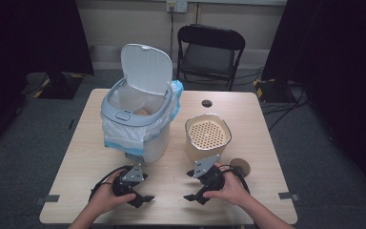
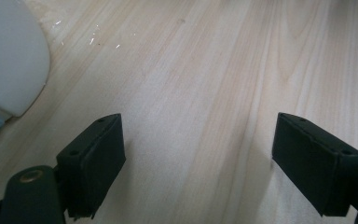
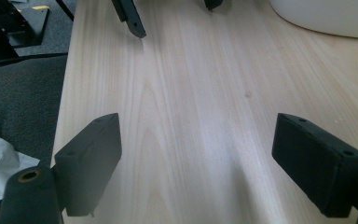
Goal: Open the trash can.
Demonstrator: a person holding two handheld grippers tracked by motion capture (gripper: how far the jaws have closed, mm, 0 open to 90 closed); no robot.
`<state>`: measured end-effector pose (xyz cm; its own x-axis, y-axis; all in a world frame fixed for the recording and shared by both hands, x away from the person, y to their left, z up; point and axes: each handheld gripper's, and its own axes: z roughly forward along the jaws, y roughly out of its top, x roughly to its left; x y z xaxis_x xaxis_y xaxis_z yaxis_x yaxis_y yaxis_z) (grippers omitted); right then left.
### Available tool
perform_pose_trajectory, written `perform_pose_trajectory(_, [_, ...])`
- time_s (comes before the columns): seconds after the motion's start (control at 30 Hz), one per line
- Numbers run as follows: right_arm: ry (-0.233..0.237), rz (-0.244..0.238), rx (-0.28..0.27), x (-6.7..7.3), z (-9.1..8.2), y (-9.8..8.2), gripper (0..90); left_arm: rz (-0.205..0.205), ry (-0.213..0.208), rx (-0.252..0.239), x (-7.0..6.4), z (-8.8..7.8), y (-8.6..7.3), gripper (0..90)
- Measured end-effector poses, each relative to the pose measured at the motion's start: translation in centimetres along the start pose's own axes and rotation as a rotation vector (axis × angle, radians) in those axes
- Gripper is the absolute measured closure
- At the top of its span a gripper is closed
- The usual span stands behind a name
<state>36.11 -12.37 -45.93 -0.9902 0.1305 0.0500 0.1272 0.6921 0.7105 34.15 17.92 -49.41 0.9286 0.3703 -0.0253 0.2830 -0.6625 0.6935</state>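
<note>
We see a pale, smooth, matt wood-grain table (image 1: 262, 143), a glossy white plastic bin (image 1: 138, 119) lined with a thin crinkled bag (image 1: 119, 136), and matt black jaws on both grippers.

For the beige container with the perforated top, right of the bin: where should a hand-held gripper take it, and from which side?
Probably the near wall's rim of the container, from the person's side with the right hand-held gripper, which is nearest with open jaws. The body looks too wide to span, and the top insert looks slightly recessed, so one jaw might fit inside the rim.
</note>
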Motion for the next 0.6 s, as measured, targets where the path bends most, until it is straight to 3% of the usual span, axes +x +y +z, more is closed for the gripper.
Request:
perform_pose_trajectory(0.1, [-0.007,-0.005,0.0,0.0,-0.6,-0.1,15.4,0.017,0.004,-0.006,0.1,0.1,-0.1,15.9])
perform_pose_trajectory(0.6, [-0.037,0.005,-0.025,-0.2,-3.5,-0.5,15.4,0.002,0.008,-0.066,0.0,0.1,-0.9,14.3])
